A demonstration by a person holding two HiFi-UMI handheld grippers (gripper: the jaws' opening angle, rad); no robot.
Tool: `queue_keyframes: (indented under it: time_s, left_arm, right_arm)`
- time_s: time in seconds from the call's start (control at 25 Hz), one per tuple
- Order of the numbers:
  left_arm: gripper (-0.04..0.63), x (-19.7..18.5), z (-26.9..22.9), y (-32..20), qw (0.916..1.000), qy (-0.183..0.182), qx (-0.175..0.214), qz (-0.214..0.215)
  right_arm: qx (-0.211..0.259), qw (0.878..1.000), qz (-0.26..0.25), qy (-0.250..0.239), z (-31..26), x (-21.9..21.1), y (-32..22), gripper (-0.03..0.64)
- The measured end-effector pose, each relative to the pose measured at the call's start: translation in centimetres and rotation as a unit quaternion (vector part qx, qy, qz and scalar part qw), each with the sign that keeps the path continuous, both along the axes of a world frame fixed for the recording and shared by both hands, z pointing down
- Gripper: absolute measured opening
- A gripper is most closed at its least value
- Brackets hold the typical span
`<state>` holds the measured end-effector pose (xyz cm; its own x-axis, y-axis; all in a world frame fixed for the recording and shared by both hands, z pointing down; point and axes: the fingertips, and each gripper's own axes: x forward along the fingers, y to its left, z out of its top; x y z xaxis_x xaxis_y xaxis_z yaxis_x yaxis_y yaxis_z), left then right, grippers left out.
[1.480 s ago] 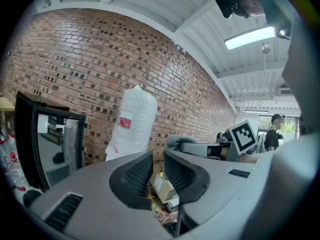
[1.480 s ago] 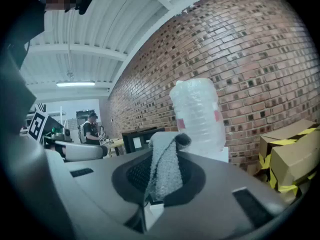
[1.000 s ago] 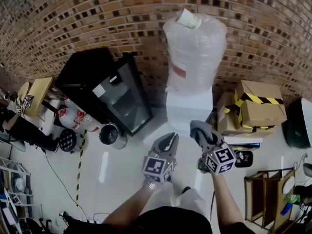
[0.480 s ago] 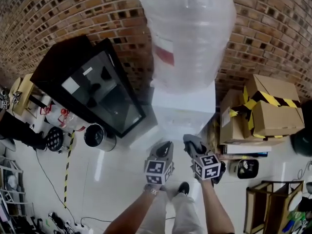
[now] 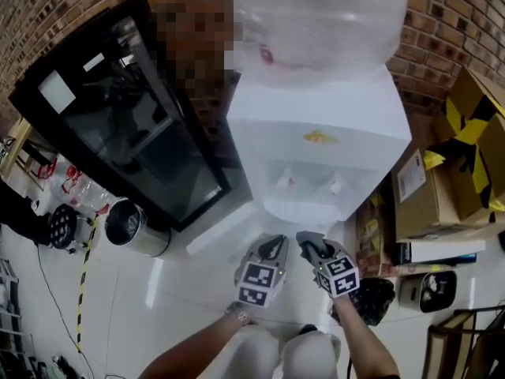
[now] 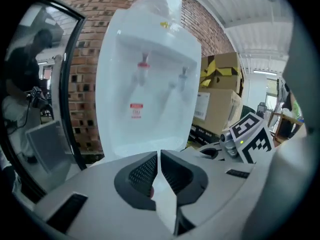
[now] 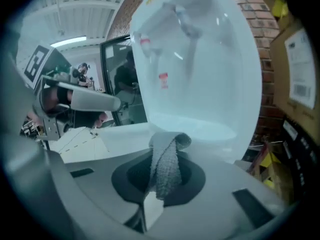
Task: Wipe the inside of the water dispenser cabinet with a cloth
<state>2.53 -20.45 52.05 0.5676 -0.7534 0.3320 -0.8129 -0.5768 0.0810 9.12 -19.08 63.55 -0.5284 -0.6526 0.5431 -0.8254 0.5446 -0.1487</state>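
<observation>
Nearest to us, in the head view, are the person's knees (image 5: 306, 355) above a pale glossy floor (image 5: 181, 290). Just ahead of them we see both grippers side by side, close but apart, pointing at the foot of the water dispenser (image 5: 323, 133).

The left gripper (image 5: 271, 245) has its jaws drawn together, with only a thin slit between the ribbed pads, and it holds nothing. In the left gripper view, the right gripper's marker cube (image 6: 250, 134) shows just off to the right.

The right gripper (image 5: 308, 245) is closed on a grey cloth (image 7: 168, 160). The cloth is pinched between the jaws, and its folded end stands up past the tips. The cloth is near the lower front of the dispenser, but we cannot tell whether it touches it.

Beyond the grippers, the white dispenser fills both gripper views. Two taps (image 5: 286, 181) sit in its recess, and a small red sticker (image 6: 136, 107) lies on the panel below them. A large clear bottle (image 5: 316, 14) stands upside down on top.

To the left of the dispenser, a black glass-door cabinet (image 5: 118, 125) leans across the view, with a round metal bin (image 5: 130, 226) by its foot. To the right, cardboard boxes (image 5: 465, 140) with yellow and black tape are stacked. A brick wall (image 5: 458, 6) stands behind everything.
</observation>
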Motion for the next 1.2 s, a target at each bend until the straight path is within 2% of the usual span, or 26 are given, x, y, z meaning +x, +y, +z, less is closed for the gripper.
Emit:
queue_keyframes:
  time_s: [0.12, 0.2, 0.32, 0.4, 0.6, 0.8, 0.96, 1.08, 1.2]
  left_arm:
    - [0.024, -1.0, 6.2, -1.4, 1.0000, 0.001, 0.008, -0.004]
    - [0.025, -1.6, 10.1, -2.9, 0.9998, 0.001, 0.011, -0.014]
    - [0.025, -1.9, 15.4, -4.7, 0.9995, 0.013, -0.006, -0.029]
    - [0.025, -1.7, 17.3, -5.3, 0.9995, 0.016, -0.004, -0.029]
    - [0.025, -1.1, 18.1, -6.5, 0.9991, 0.023, 0.014, -0.032]
    - [0.025, -0.7, 16.9, -5.9, 0.9991, 0.020, 0.030, -0.023]
    - [0.023, -2.0, 16.5, -5.7, 0.9987, 0.018, 0.037, -0.030]
    - [0.023, -2.5, 16.2, -5.5, 0.9985, 0.021, 0.038, -0.033]
    - [0.023, -2.5, 16.2, -5.3, 0.9986, 0.021, 0.038, -0.029]
  right_arm:
    - [0.017, 0.999, -0.024, 0.016, 7.8, -0.4, -1.2, 0.021]
    - [0.037, 0.999, -0.014, 0.014, 11.8, 0.1, -3.3, 0.021]
    - [0.068, 0.997, 0.024, -0.010, 14.8, 0.3, -7.2, 0.021]
    - [0.086, 0.996, 0.033, -0.021, 15.3, -0.5, -9.3, 0.021]
    - [0.117, 0.992, 0.040, -0.027, 15.5, -2.7, -13.9, 0.021]
    - [0.137, 0.988, 0.054, -0.054, 13.5, -3.5, -15.9, 0.021]
    - [0.161, 0.984, 0.045, -0.057, 11.9, -4.7, -17.1, 0.021]
    - [0.164, 0.984, 0.036, -0.057, 12.1, -5.7, -18.0, 0.021]
    - [0.145, 0.988, 0.021, -0.043, 14.5, -6.8, -18.1, 0.021]
